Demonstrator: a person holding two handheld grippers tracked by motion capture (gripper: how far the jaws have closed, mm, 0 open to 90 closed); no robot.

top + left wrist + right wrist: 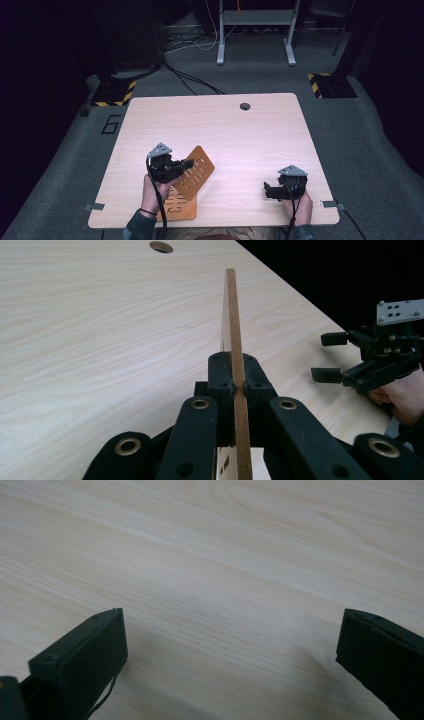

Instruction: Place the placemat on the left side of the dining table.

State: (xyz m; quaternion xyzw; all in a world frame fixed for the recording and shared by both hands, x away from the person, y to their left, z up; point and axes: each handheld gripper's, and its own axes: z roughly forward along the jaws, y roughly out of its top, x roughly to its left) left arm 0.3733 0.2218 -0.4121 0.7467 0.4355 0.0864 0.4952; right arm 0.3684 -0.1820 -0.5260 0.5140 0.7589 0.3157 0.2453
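Left claw [239,385]: pressed together on the edge of a thin brown board [232,325], pads gripping both faces, nothing slack between them. In the high view the same left claw [187,163] holds this slotted board [198,172] tilted up off the desk [240,130], near the front left corner. A second, similar board [177,206] lies flat beneath it, at the desk's front edge, partly overlapped.

Right claw [230,655]: spread wide, nothing between the jaws, bare desk surface below. In the high view the right claw [268,191] sits well apart from both boards, near the front right corner.

Assessment of the held board: appears stiff, flat and light, likely pressed wood. Smooth faces may slip under a weak pinch. The cut slots thin the material, so the panel could snap there if levered. Best hold is on a solid margin, clear of the slots, as at present. A second hold on the opposite edge would steady it.
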